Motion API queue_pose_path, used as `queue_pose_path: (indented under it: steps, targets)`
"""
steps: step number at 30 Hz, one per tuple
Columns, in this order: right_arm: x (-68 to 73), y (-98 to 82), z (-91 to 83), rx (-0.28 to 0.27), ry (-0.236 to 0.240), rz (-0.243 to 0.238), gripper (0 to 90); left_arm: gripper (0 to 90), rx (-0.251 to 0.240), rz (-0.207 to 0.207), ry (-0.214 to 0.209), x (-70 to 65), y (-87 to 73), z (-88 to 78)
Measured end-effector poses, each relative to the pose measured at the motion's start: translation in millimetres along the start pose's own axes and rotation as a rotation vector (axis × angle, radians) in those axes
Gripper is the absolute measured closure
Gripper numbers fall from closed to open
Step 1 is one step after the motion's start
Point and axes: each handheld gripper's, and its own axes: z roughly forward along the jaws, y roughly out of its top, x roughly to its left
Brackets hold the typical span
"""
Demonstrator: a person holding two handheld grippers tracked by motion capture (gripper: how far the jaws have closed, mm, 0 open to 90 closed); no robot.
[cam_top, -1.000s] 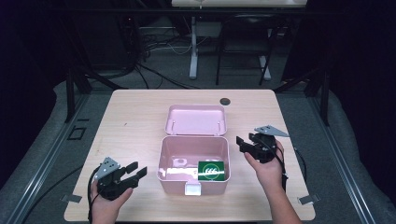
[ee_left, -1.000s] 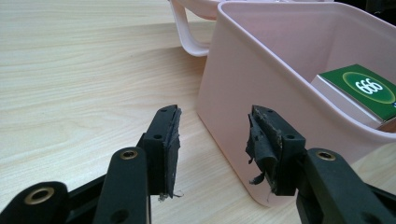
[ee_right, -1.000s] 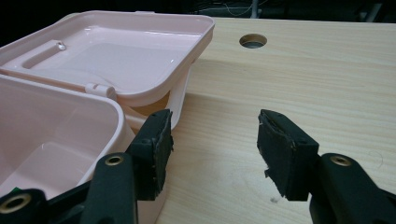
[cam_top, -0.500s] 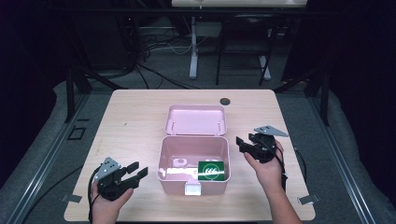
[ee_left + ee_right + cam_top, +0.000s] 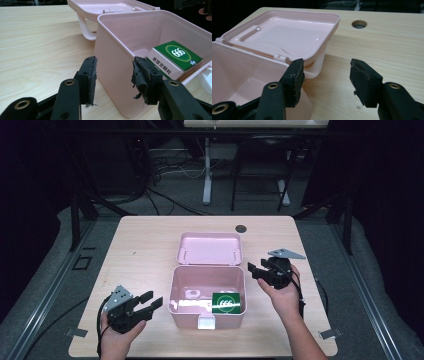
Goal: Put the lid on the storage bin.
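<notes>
A pink plastic box (image 5: 176, 290) stands open mid-table, its lid (image 5: 210, 248) folded flat behind it. Inside lies a green and white carton (image 5: 226, 302) marked 666, with a small white item (image 5: 192, 294) beside it. My left gripper (image 5: 152, 301) is open, just left of the box's near corner. In the left gripper view the box wall (image 5: 112, 62) stands right in front of its spread jaws and the carton (image 5: 175, 56) shows inside. My right gripper (image 5: 256, 270) is open beside the box's right rear corner. In the right gripper view the lid (image 5: 287, 35) lies ahead.
The wooden table (image 5: 140, 255) has a round cable hole (image 5: 241, 228) behind the lid, also seen as a hole (image 5: 359, 24) in the right gripper view. A white latch (image 5: 206, 321) hangs at the box's front. Dark floor, cables and stand legs lie beyond the far edge.
</notes>
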Motion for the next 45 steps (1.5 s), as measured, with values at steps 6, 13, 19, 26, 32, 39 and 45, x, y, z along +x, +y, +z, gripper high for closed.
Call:
queue_pose_path:
  steps: [6,13,19,26,32,39,45]
  targets:
    - [3.6,15.1,5.3,0.05,0.052,0.008,45.3,55.6,-0.002,0.014,-0.009,-4.9,5.4,1.9]
    - [3.7,35.0,15.4,0.117,0.058,0.027,50.5,55.9,0.004,0.027,-0.039,-9.8,8.4,7.9]
    - [5.4,48.5,24.8,0.16,0.041,0.022,52.7,57.7,0.012,0.042,-0.05,-12.8,10.6,13.4]
    - [3.9,62.5,36.0,0.196,0.025,0.03,55.4,63.8,0.036,0.068,-0.055,-17.9,9.6,20.5]
    - [0.3,71.6,49.6,0.243,0.006,0.056,57.5,68.2,0.045,0.093,-0.055,-21.0,8.1,23.0]
    - [-2.9,82.0,66.7,0.288,-0.033,0.054,60.1,69.1,0.048,0.099,-0.053,-21.2,8.5,22.8]
    - [-2.0,86.0,81.0,0.343,-0.058,0.067,66.0,70.4,0.034,0.099,-0.049,-21.0,7.8,23.0]
